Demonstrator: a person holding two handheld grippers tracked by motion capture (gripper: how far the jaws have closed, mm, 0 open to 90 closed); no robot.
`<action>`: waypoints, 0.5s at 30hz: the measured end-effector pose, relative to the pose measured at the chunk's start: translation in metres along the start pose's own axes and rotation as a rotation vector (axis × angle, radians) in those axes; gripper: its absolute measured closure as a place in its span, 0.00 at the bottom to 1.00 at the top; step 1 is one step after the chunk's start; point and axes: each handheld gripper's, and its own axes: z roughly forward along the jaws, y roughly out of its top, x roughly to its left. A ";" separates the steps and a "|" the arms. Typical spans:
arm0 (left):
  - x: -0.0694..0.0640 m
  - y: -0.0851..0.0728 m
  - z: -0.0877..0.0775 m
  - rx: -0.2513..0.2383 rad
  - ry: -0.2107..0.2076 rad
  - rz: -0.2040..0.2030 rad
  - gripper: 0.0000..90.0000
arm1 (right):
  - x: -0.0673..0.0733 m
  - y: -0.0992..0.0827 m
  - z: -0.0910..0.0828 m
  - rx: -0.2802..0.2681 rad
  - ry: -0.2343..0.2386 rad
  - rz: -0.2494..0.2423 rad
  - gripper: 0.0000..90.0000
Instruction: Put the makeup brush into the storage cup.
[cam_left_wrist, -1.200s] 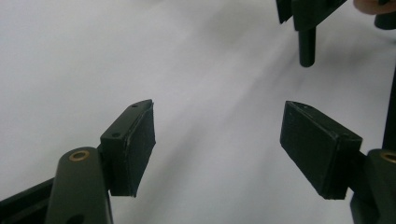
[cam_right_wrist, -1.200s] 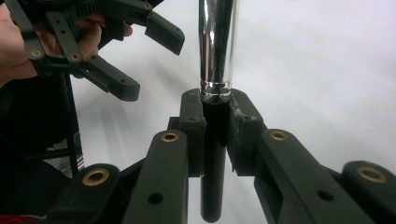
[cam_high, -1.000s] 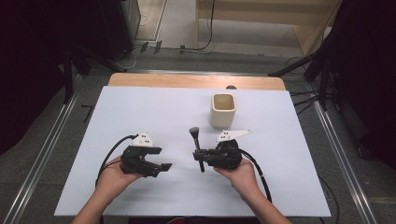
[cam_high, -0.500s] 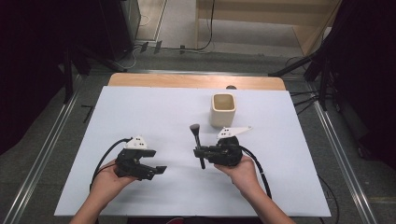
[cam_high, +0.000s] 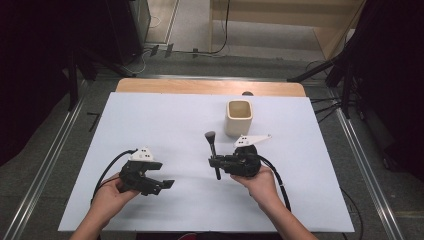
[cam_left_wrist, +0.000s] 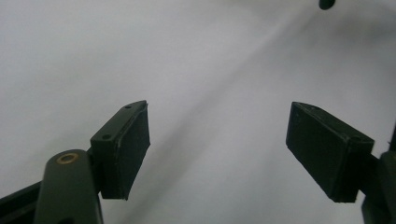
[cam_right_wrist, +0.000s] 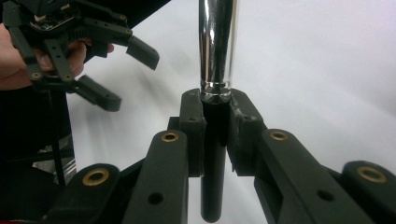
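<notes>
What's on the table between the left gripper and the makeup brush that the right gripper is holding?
Nothing: in the high view, only bare white table lies between the open left gripper and the makeup brush, clamped in the right gripper.

Left tongs (cam_high: 167, 184) jaws just opening, empty, right tongs (cam_high: 216, 162) clamped shut

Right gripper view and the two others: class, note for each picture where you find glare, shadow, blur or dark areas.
Right gripper view: bright glare streaks the brush on its chrome ferrule, and the near tool arms look soft. Left gripper view: the white table is hazy, crossed by a faint diagonal shadow. High view: the table's surroundings fall into deep darkness, while the cream cup is evenly lit.
</notes>
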 end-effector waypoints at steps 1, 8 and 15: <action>0.000 -0.001 0.000 -0.001 0.004 0.003 0.24 | 0.000 0.000 -0.001 -0.001 -0.003 0.001 0.89; 0.004 -0.009 -0.007 -0.015 0.024 0.006 0.24 | -0.001 0.003 -0.005 -0.006 -0.017 -0.006 0.89; 0.006 -0.010 -0.010 -0.027 0.024 0.009 0.24 | -0.003 0.006 -0.008 -0.012 -0.027 -0.010 0.89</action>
